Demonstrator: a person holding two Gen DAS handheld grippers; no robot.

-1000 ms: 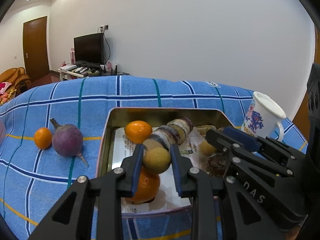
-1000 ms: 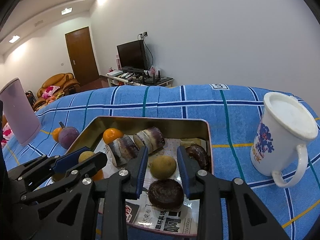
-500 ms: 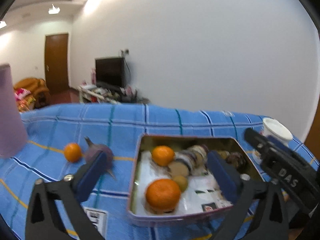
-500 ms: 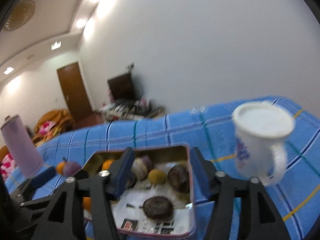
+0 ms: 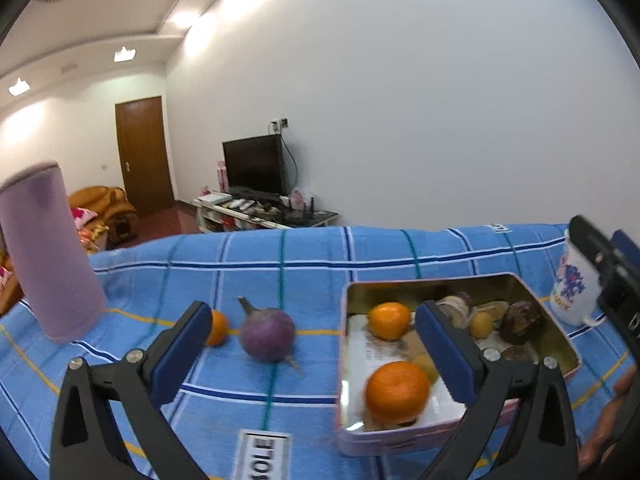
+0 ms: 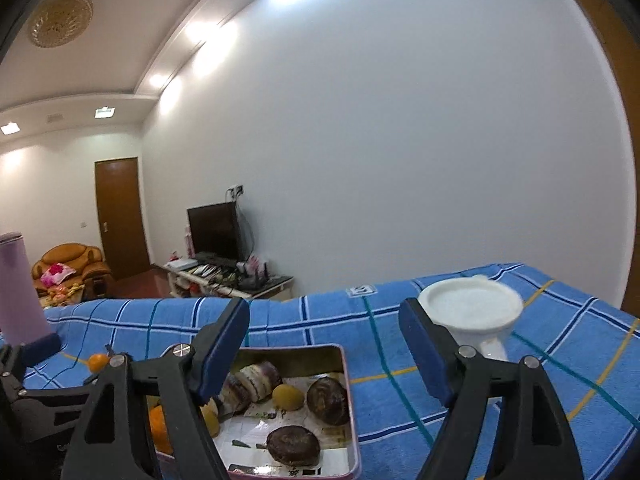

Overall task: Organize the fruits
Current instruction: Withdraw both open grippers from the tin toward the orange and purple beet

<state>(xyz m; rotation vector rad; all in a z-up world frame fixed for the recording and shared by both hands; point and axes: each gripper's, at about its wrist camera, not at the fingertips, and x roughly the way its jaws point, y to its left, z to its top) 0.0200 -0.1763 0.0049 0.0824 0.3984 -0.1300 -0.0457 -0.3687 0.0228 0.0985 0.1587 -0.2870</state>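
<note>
Both grippers have let go of the small yellow fruits and drawn back from the metal tin (image 5: 560, 344). Nearest, the left gripper (image 5: 312, 354) gapes fully, empty; the right gripper (image 6: 322, 354) is opening, empty too. Beyond lie the small orange (image 5: 218, 328) and purple root (image 5: 267, 334), loose on the blue cloth (image 5: 200, 280). A careless reach could roll them away or tip the white mug (image 6: 472, 312).

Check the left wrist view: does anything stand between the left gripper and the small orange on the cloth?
Nothing visible does. The small orange lies just past the open left gripper, partly behind its left finger; the purple vegetable sits beside it.
</note>
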